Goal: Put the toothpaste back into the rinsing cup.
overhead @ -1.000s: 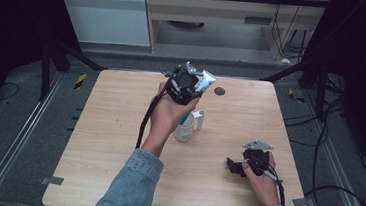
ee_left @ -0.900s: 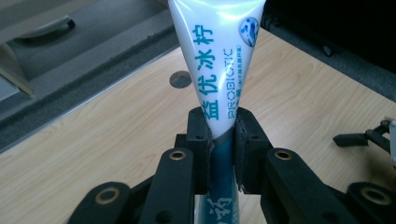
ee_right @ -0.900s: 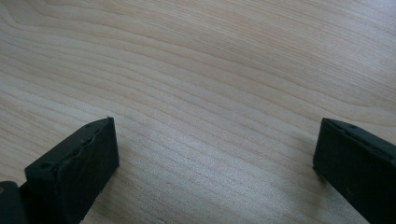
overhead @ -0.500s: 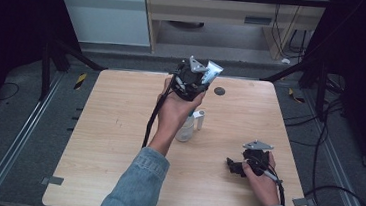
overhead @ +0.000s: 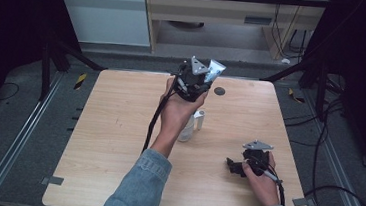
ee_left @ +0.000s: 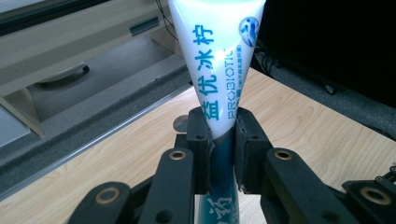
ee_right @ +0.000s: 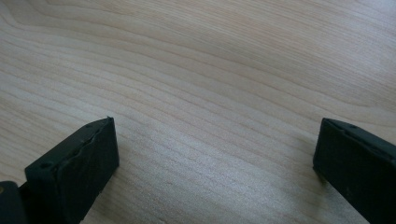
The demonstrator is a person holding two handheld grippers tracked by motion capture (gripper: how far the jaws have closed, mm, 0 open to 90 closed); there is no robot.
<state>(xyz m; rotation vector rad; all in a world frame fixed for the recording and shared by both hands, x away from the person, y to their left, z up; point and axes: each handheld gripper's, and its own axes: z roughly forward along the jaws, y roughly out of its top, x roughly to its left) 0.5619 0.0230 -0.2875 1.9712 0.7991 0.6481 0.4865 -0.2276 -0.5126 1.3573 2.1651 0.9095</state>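
Tube (ee_left: 219,70), white with blue print, clamped between the jaws of the left gripper (overhead: 196,79), raised above the table's (overhead: 118,127) far edge. Nearer on the table, the right gripper (ee_right: 215,154) rests with jaws spread wide. Clear cup (overhead: 188,129) mid-table.

Blue denim sleeves (overhead: 136,189), black jaws.

tube (ee_left: 219,70): top cut by frame edge, lower end hidden behind jaws | clear container (overhead: 187,129): mostly hidden behind left hand (overhead: 178,110), kind unclear | dark disc on table (overhead: 219,91): too small to identify
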